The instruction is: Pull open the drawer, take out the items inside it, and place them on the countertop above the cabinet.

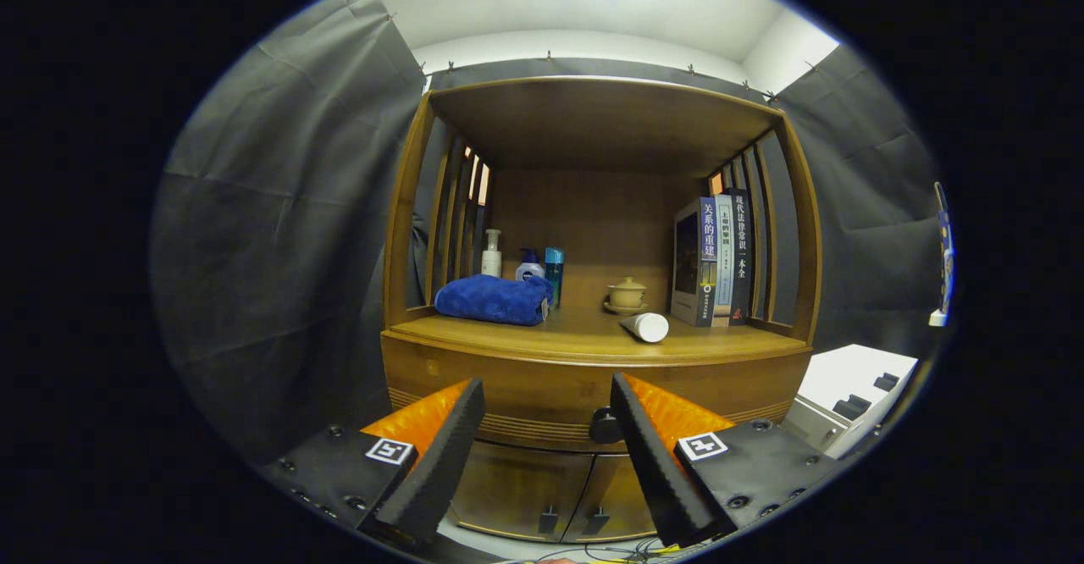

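A wooden cabinet stands ahead with its drawer front [542, 395] shut under the countertop [584, 340]. The drawer's dark round knob [603, 426] sits just beside the right finger's inner edge. My gripper [546, 428] is open, its two orange-and-black fingers [440, 445] spread in front of the drawer front with nothing between them. On the countertop lie a folded blue towel [494, 299] at the left and a white tube [645, 326] lying on its side towards the right. The drawer's inside is hidden.
At the back of the countertop stand a white pump bottle [491, 252], a blue-capped bottle [530, 265], a teal box [554, 274], a lidded tea cup [627, 294] and upright books [716, 259]. Two lower cabinet doors [542, 496] sit below the drawer. A white unit [851, 390] stands at the right.
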`<state>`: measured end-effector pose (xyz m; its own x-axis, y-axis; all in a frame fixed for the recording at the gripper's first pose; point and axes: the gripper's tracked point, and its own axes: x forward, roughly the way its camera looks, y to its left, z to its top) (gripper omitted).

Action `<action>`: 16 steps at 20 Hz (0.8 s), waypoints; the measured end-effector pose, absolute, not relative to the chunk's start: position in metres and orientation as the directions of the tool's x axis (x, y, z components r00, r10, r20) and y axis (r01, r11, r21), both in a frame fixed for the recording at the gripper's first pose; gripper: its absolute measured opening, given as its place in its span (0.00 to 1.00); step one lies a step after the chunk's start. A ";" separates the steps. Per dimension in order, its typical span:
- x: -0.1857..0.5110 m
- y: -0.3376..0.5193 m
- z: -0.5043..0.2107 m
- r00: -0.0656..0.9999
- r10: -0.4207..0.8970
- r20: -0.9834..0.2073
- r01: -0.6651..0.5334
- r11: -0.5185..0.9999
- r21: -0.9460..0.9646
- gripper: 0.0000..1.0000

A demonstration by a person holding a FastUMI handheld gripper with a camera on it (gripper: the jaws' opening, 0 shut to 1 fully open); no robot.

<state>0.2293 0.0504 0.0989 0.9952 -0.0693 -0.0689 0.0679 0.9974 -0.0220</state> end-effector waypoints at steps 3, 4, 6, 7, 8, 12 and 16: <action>0.231 0.052 0.096 0.994 -0.067 -0.088 0.065 0.998 -0.025 0.98; 0.230 0.051 0.095 0.994 -0.067 -0.090 0.066 0.998 -0.024 0.98; 0.231 0.051 0.096 0.994 -0.068 -0.086 0.066 0.998 -0.023 0.98; 0.231 0.051 0.095 0.994 -0.067 -0.085 0.065 0.998 -0.023 0.98; 0.231 0.051 0.095 0.994 -0.066 -0.086 0.064 0.998 -0.024 0.98; 0.230 0.051 0.095 0.994 -0.067 -0.089 0.065 0.998 -0.023 0.98; 0.231 0.051 0.094 0.994 -0.065 -0.088 0.063 0.998 -0.023 0.98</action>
